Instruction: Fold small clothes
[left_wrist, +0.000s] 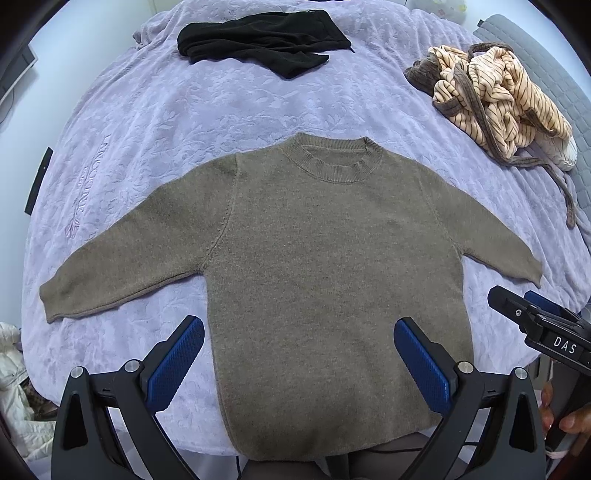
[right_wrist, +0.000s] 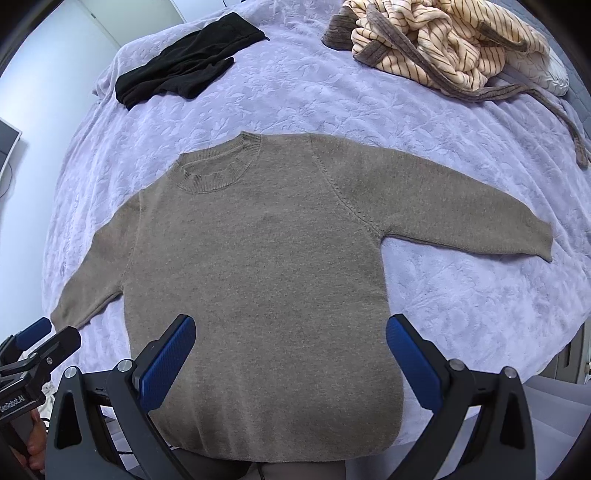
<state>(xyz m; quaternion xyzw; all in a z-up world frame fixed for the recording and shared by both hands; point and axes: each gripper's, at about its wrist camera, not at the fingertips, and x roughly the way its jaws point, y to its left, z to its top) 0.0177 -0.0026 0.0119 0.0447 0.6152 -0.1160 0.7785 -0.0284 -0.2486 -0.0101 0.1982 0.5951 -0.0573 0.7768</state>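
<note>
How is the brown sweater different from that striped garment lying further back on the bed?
The brown sweater is plain and spread flat with sleeves out; the striped garment is cream with dark stripes and brown trim, crumpled in a heap. The sweater lies near the bed's edge, the striped one further back. Both rest on the lavender bedspread.

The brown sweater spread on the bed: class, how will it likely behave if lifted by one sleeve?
The brown sweater is soft knit lying flat, so it would probably droop limply. Its fuzzy surface suggests it will drag on the plush lilac blanket, not slide.
</note>
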